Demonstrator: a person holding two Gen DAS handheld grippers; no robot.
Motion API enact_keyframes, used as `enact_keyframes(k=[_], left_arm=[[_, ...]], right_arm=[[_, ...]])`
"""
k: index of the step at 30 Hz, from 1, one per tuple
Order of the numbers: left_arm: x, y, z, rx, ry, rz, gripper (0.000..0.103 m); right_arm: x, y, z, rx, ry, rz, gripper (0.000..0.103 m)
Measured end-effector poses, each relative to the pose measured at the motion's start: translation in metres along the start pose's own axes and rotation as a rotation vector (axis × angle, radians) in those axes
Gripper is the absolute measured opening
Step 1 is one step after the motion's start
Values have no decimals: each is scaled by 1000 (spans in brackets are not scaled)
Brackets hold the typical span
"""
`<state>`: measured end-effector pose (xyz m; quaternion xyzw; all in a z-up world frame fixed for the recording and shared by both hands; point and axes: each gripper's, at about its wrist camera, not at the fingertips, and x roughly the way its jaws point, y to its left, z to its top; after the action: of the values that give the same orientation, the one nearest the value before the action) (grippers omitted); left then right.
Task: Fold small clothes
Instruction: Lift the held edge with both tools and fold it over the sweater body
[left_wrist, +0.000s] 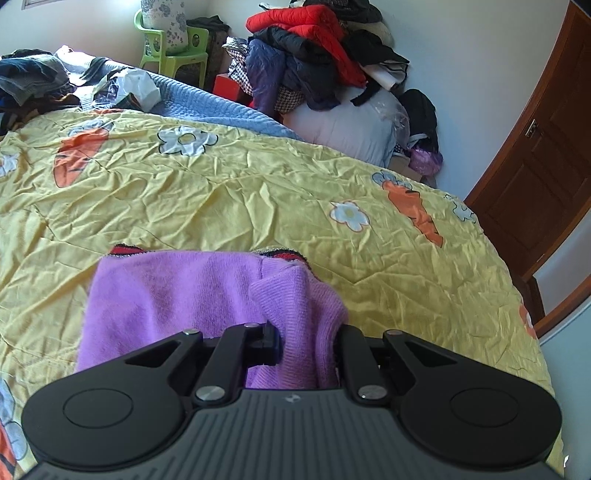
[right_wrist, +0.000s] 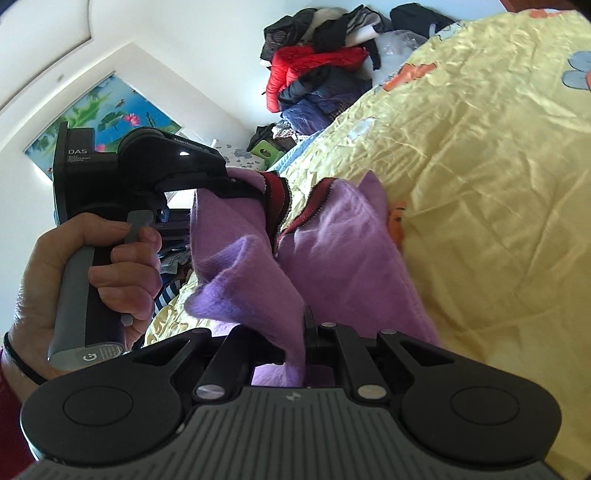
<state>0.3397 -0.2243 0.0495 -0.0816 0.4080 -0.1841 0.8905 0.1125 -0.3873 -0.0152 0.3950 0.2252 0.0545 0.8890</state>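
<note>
A small purple knit garment (left_wrist: 177, 291) with a red and black striped hem (right_wrist: 275, 201) hangs between both grippers over the yellow bed cover (left_wrist: 258, 192). My left gripper (left_wrist: 308, 350) is shut on a bunched purple edge of it. In the right wrist view the left gripper (right_wrist: 236, 186) shows at the left, held by a person's hand (right_wrist: 122, 266), clamping the garment near its striped hem. My right gripper (right_wrist: 306, 343) is shut on another purple fold (right_wrist: 255, 291). The rest of the garment (right_wrist: 347, 258) drapes down onto the cover.
A tall pile of jackets and clothes (left_wrist: 314, 55) sits beyond the bed's far side on a pale bundle (left_wrist: 343, 129). A green plastic chair (left_wrist: 173, 48) stands by the wall. More clothes (left_wrist: 33, 77) lie at the far left of the bed. A brown door (left_wrist: 543, 158) is at the right.
</note>
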Motion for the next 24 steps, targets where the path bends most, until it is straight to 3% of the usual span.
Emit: enact_keyframes(k=[8,15,24], left_arm=[[6,-8,-2,-14,-9,-13,12],[20,-16,-13,22,51,-51,12],[13,-20,-11,80,53,-48,21]], right_arm=[[4,-10,5,26,-10,1,10],[-1,-28,0,110,8,-1,10],[-4,-35,1,149,27,-3,14]])
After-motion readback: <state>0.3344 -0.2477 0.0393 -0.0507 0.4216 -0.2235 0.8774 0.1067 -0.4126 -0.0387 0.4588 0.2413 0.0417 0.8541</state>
